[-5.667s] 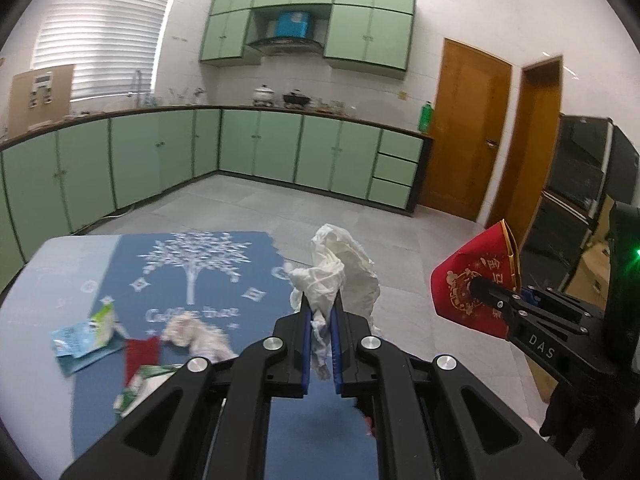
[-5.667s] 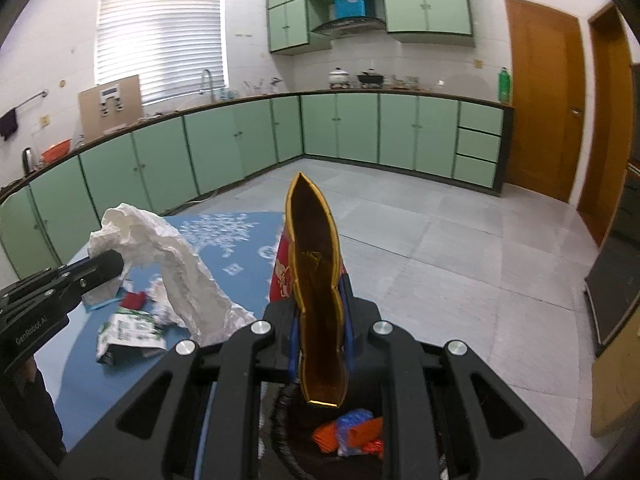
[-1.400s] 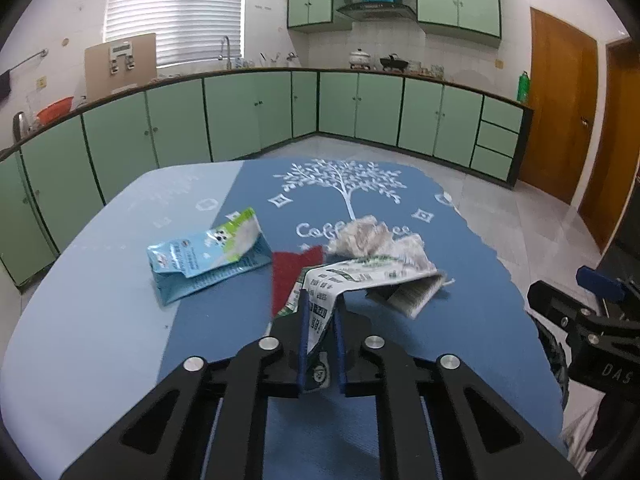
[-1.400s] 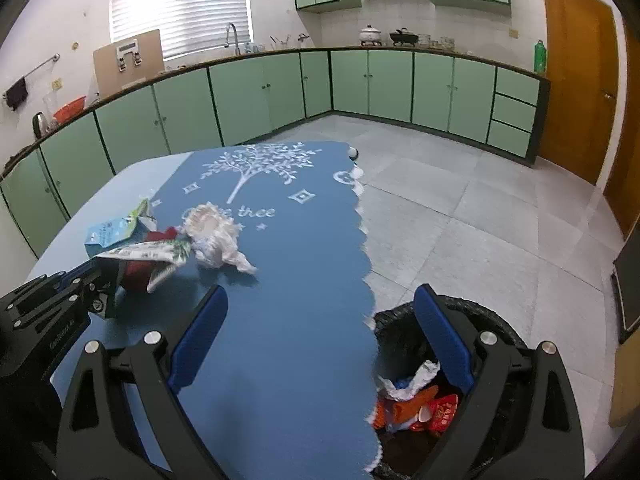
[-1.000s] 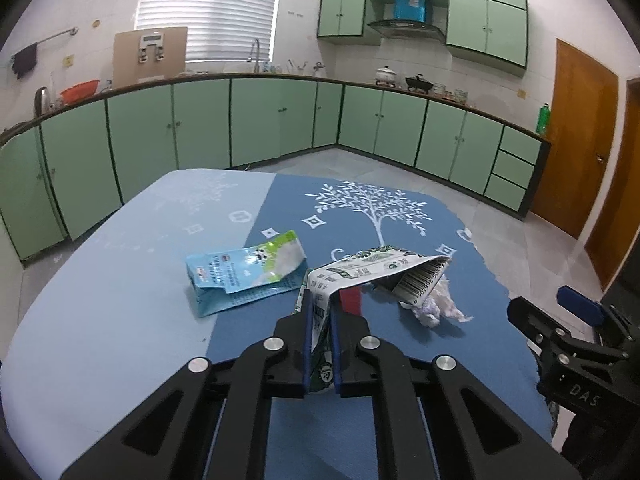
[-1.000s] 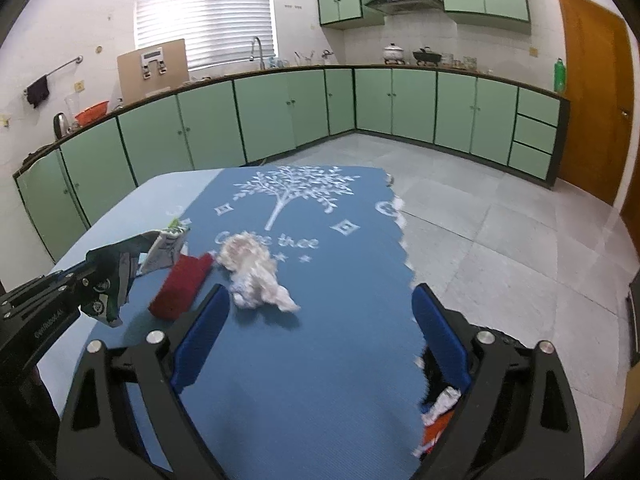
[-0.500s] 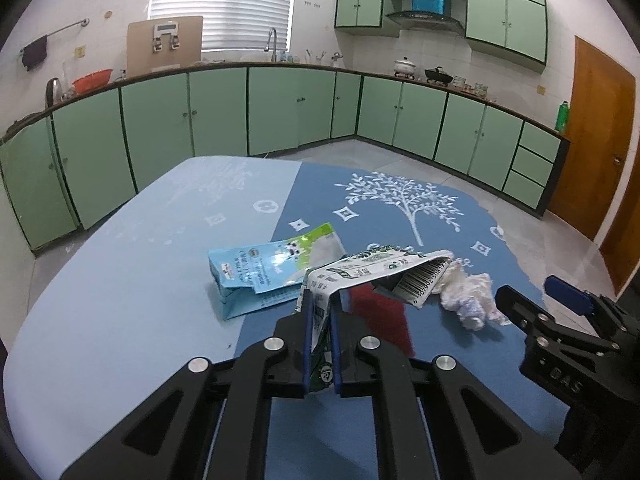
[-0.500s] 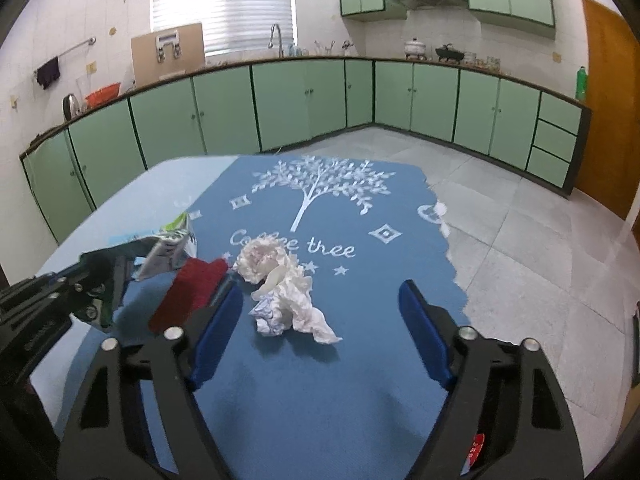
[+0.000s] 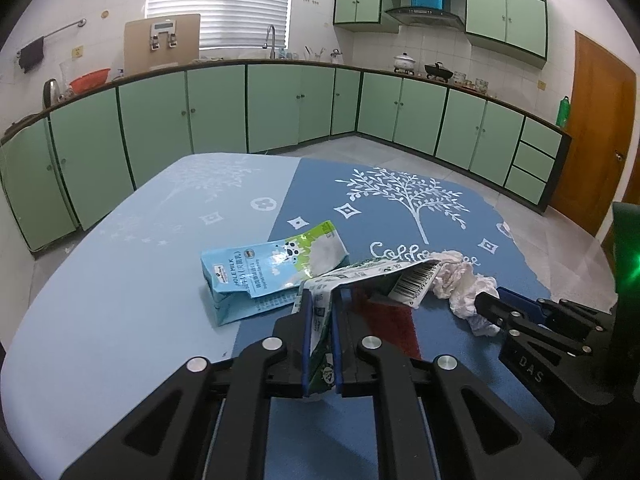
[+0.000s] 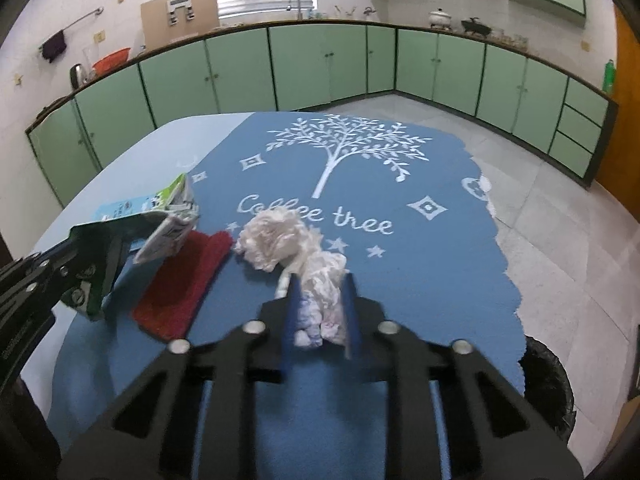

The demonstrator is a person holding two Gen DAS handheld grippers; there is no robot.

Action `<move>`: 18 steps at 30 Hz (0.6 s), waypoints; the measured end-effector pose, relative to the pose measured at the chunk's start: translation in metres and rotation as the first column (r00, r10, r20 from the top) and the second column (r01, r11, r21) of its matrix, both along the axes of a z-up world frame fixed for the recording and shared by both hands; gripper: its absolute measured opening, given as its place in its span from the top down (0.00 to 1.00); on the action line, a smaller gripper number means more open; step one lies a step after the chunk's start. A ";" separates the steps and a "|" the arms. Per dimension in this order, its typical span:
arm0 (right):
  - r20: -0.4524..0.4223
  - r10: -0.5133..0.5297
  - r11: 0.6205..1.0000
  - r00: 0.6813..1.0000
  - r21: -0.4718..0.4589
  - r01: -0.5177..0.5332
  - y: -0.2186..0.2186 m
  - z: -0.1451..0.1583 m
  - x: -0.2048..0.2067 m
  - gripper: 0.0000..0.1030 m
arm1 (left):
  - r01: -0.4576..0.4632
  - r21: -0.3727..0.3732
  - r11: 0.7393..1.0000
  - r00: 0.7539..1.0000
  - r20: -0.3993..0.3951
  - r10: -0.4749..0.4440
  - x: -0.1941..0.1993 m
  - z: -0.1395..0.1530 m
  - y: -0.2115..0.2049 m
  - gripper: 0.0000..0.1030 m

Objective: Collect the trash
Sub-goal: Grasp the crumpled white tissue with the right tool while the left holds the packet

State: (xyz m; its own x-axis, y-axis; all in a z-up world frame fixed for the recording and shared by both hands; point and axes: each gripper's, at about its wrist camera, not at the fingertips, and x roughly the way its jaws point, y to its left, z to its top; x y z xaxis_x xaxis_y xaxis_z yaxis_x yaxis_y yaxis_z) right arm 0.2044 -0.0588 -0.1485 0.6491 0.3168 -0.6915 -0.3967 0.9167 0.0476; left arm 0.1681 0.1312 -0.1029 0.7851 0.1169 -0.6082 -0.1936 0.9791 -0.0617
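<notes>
My left gripper point(image 9: 322, 300) is shut on a flattened green-and-white carton point(image 9: 360, 274) with a barcode and holds it just above the table. In the right wrist view the same carton point(image 10: 168, 236) sticks out of the left gripper point(image 10: 118, 240) at the left. My right gripper point(image 10: 319, 280) is low over the blue cloth. Its jaws are closing on a crumpled white tissue wad point(image 10: 276, 244), whose near end fills the gap between the pads. From the left wrist view the wad point(image 9: 460, 280) lies at the right gripper's point(image 9: 486, 300) tip.
A light-blue milk carton point(image 9: 264, 272) lies flat left of the held carton. A red flat piece point(image 10: 184, 284) rests on the blue tablecloth point(image 10: 420, 264) beside the wad. A black-lined bin point(image 10: 548, 384) stands on the floor off the table's right edge. Green cabinets line the far walls.
The right gripper came forward and down over the tissue wad, and its wide-open jaws narrowed onto it. The left gripper still holds the green-and-white carton and has barely shifted.
</notes>
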 end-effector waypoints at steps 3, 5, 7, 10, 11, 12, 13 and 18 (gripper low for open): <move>0.013 0.000 0.999 1.000 0.036 -0.001 -0.006 0.008 -0.008 0.88 | -0.001 0.001 1.000 1.000 0.001 0.001 0.000 0.001 0.000 0.92; 0.028 -0.002 0.998 1.000 0.056 0.000 -0.011 0.017 -0.013 0.91 | -0.002 -0.001 1.000 1.000 0.004 0.002 -0.001 0.003 0.000 0.92; 0.050 -0.005 0.998 0.999 0.066 0.001 -0.016 0.028 -0.017 0.92 | 0.000 -0.004 1.000 1.000 0.010 0.000 -0.003 0.005 -0.002 0.92; 0.083 -0.007 0.997 0.997 0.083 0.000 -0.023 0.044 -0.025 0.93 | 0.009 0.001 1.000 0.999 0.030 -0.009 -0.007 0.012 -0.006 0.92; 0.092 -0.009 0.996 0.996 0.088 0.001 -0.026 0.049 -0.027 0.93 | 0.013 0.002 1.000 0.999 0.037 -0.013 -0.009 0.015 -0.008 0.92; 0.105 -0.014 0.996 0.994 0.094 0.004 -0.030 0.056 -0.031 0.93 | 0.017 0.003 1.000 0.999 0.043 -0.017 -0.010 0.018 -0.010 0.92; 0.113 -0.017 0.995 0.993 0.098 0.006 -0.032 0.060 -0.033 0.93 | 0.023 0.002 1.000 0.998 0.052 -0.023 -0.012 0.022 -0.013 0.92; 0.163 -0.045 0.993 0.986 0.117 0.026 -0.049 0.083 -0.050 0.93 | 0.048 0.010 0.999 0.995 0.086 -0.049 -0.021 0.039 -0.026 0.92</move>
State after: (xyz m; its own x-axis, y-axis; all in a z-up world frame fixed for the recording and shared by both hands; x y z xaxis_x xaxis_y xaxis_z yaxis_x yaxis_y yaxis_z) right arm 0.1543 -0.1079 -0.0656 0.7638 0.3617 -0.5347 -0.3748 0.9228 0.0889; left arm 0.1474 0.1048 -0.0641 0.8393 0.0823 -0.5374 -0.1405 0.9877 -0.0681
